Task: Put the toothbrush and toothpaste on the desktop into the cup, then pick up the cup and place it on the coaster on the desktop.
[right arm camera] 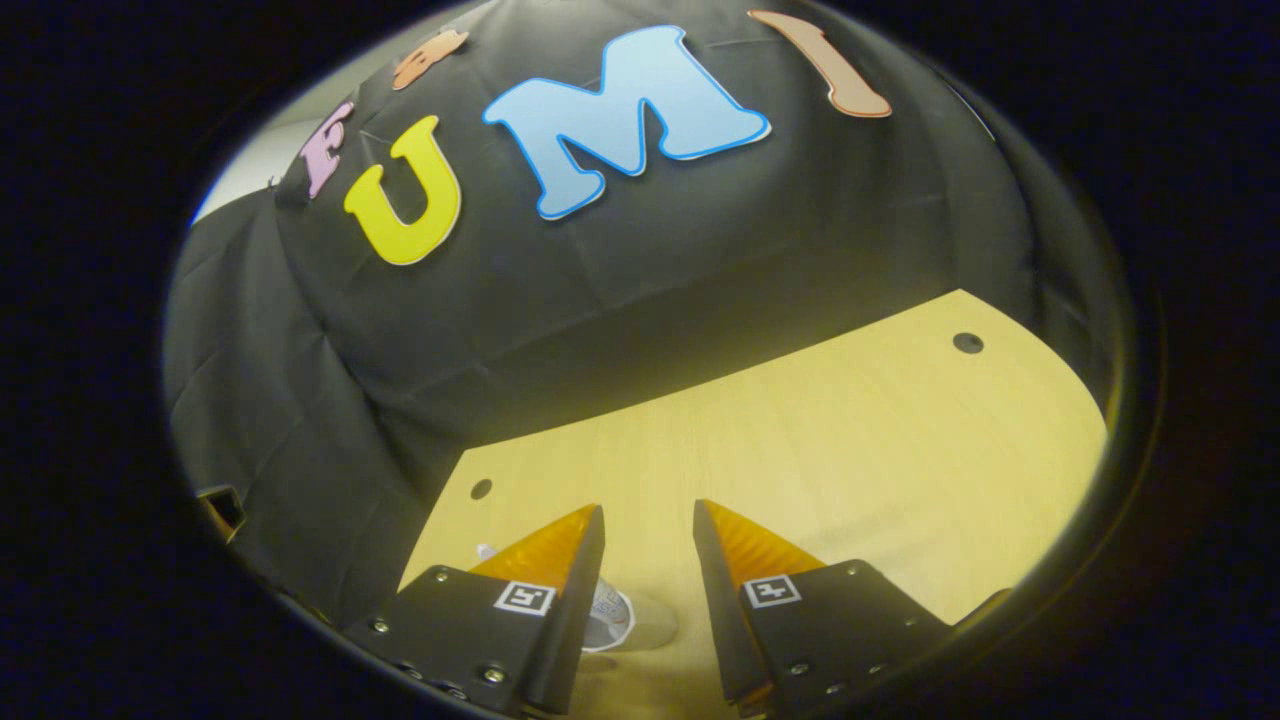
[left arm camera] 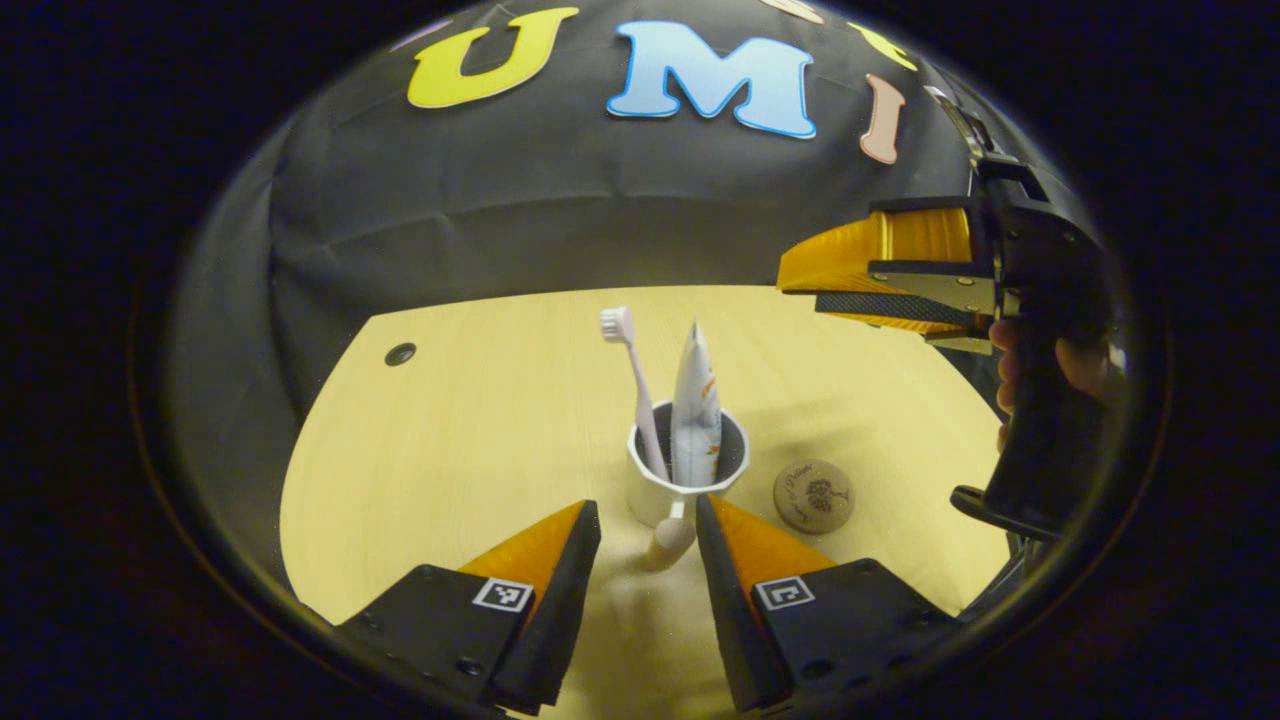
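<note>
Light wood desktop (left arm camera: 450, 440), w/ white cup (left arm camera: 660, 490), round coaster (left arm camera: 813, 496) beside it

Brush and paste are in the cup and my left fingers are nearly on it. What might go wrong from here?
1. The toothbrush and toothpaste stand tall and lean in the cup; a jerky lift may tip them out.
2. The left gripper is open around the small handle; a grip there alone might let the cup swing.
3. The coaster is small, so the cup could land off-centre.
</note>
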The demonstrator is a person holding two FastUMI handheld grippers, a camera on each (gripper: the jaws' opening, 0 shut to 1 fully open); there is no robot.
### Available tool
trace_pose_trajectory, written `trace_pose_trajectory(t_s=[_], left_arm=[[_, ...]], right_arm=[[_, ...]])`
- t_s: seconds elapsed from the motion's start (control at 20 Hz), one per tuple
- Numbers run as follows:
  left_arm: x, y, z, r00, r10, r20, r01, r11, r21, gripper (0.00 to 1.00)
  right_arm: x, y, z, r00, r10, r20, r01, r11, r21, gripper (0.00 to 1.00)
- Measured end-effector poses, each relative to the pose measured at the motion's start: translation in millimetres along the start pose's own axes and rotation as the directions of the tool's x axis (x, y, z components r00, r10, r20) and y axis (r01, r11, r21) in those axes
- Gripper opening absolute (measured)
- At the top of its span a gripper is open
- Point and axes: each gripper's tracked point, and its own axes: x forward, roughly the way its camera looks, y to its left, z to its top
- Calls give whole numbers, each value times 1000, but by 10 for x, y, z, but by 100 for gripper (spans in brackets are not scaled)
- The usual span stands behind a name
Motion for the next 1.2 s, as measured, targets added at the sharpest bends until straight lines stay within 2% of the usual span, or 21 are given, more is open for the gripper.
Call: trace_pose_trajectory(t_s=[0.05, 0.15, 0.2, 0.45, 0.5, 0.8, 0.9, 0.95, 1.0, 1.2], left_arm=[[35, -7, -38, 1000, 0, -21, 0, 1000, 1, 63], [91, -12, -119, 998, 4, -65, -5, 1000, -1, 66], [120, -7, -157, 996, 9, -85, -9, 1000, -1, 63], [232, 56, -311, 984, 11, -176, -10, 1000, 11, 66], [250, 64, -334, 982, 12, -189, -8, 1000, 17, 69], [321, 89, -411, 967, 11, -255, 5, 998, 61, 66], [340, 103, -459, 958, 23, -286, -1, 997, 75, 69], [362, 96, -488, 954, 25, -298, -2, 997, 79, 66], [404, 73, -504, 951, 24, -308, 1, 997, 79, 70], [490, 41, -552, 941, 8, -340, 19, 997, 74, 70]], right_arm=[[-9, -29, 6, 1000, -4, 2, 4, 1000, 8, 54], [-21, -87, 5, 1000, -12, 2, 12, 1000, 23, 54], [-30, -120, 7, 1000, -17, 2, 17, 999, 29, 54], [-39, -294, -3, 999, -41, 0, 41, 998, 56, 54], [-41, -330, 3, 999, -47, -1, 47, 997, 62, 54], [-7, -564, 44, 996, -86, -1, 86, 992, 93, 54], [18, -636, 51, 995, -98, -5, 98, 990, 101, 54], [22, -670, 51, 995, -104, -7, 104, 989, 105, 54], [30, -703, 52, 994, -108, -10, 109, 988, 110, 54], [76, -801, 44, 992, -123, -17, 124, 985, 120, 54]])
